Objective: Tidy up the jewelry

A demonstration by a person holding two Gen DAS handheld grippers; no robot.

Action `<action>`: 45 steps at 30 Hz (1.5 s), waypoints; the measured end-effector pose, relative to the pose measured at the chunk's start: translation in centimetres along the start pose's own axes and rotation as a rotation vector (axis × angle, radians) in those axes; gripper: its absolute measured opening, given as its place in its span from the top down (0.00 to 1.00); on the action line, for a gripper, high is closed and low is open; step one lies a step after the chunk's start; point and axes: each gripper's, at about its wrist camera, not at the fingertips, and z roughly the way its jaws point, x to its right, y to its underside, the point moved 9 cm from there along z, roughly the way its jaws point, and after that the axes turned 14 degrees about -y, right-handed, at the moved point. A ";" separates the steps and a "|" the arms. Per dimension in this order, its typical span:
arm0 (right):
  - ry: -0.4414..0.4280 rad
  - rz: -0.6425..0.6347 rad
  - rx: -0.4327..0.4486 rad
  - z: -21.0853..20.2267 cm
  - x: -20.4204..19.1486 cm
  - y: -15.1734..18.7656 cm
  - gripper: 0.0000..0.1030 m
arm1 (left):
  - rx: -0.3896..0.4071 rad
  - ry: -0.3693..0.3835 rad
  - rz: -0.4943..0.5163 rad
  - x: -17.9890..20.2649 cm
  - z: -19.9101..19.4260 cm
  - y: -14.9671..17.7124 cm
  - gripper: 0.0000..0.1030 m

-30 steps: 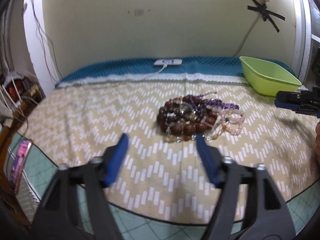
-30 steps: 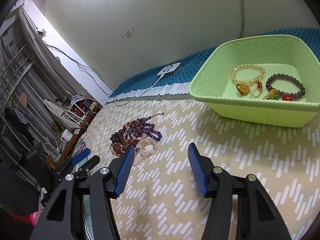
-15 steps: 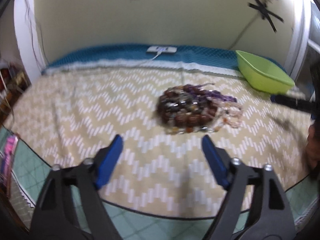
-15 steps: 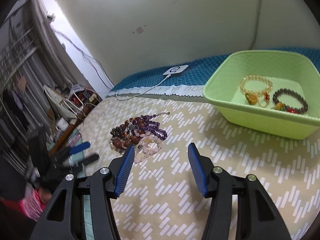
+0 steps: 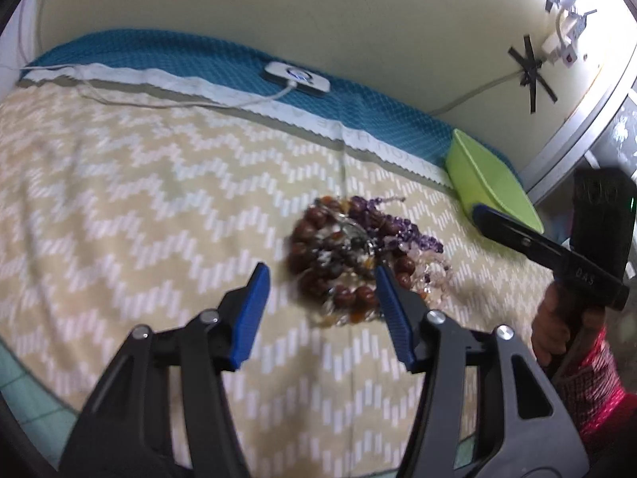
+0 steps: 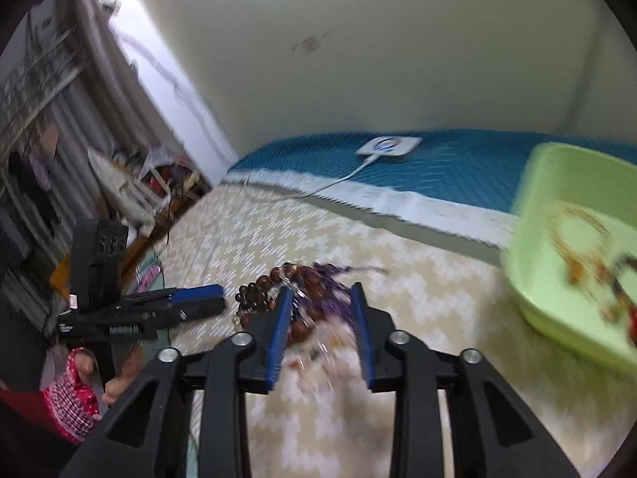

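Left gripper (image 5: pixel 321 283) low over bead pile (image 5: pixel 358 255), fingers spread; right gripper (image 6: pixel 321 308) likewise (blurred).

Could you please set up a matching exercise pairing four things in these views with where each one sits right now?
Things:
1. pile of beaded bracelets
2. green basin
3. white charging pad
4. yellow bead bracelet

Places:
A. on the blue mat by the wall
B. inside the basin
C. mid zigzag cloth, just ahead of both open grippers
D. at the cloth's far right edge in the left wrist view

Pairs: 1-C, 2-D, 3-A, 4-B

The left gripper and right gripper both point at the pile, holding nothing.
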 end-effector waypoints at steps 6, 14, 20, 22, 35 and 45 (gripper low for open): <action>0.046 -0.083 -0.171 5.2 -0.2 1.4 0.78 | 0.003 -0.028 0.037 0.5 1.2 0.4 0.82; 0.043 -0.059 -0.113 1.8 -0.8 1.9 1.00 | 0.073 -0.047 -0.034 -3.4 -1.8 -0.7 1.00; -0.033 -0.039 -0.054 -2.3 -3.9 4.1 1.00 | 0.091 -0.030 -0.028 -3.8 -3.8 -0.4 0.99; -0.042 -0.043 -0.031 -3.8 -4.6 4.8 1.00 | 0.088 -0.008 0.012 -2.5 -4.2 0.0 0.96; 0.099 -0.047 -0.073 -4.2 -3.3 7.3 0.77 | 0.062 0.052 0.121 2.5 -4.6 3.1 0.81; 0.075 0.069 -0.100 -0.1 -0.3 5.9 1.00 | 0.048 0.036 0.111 1.8 -5.1 4.3 0.81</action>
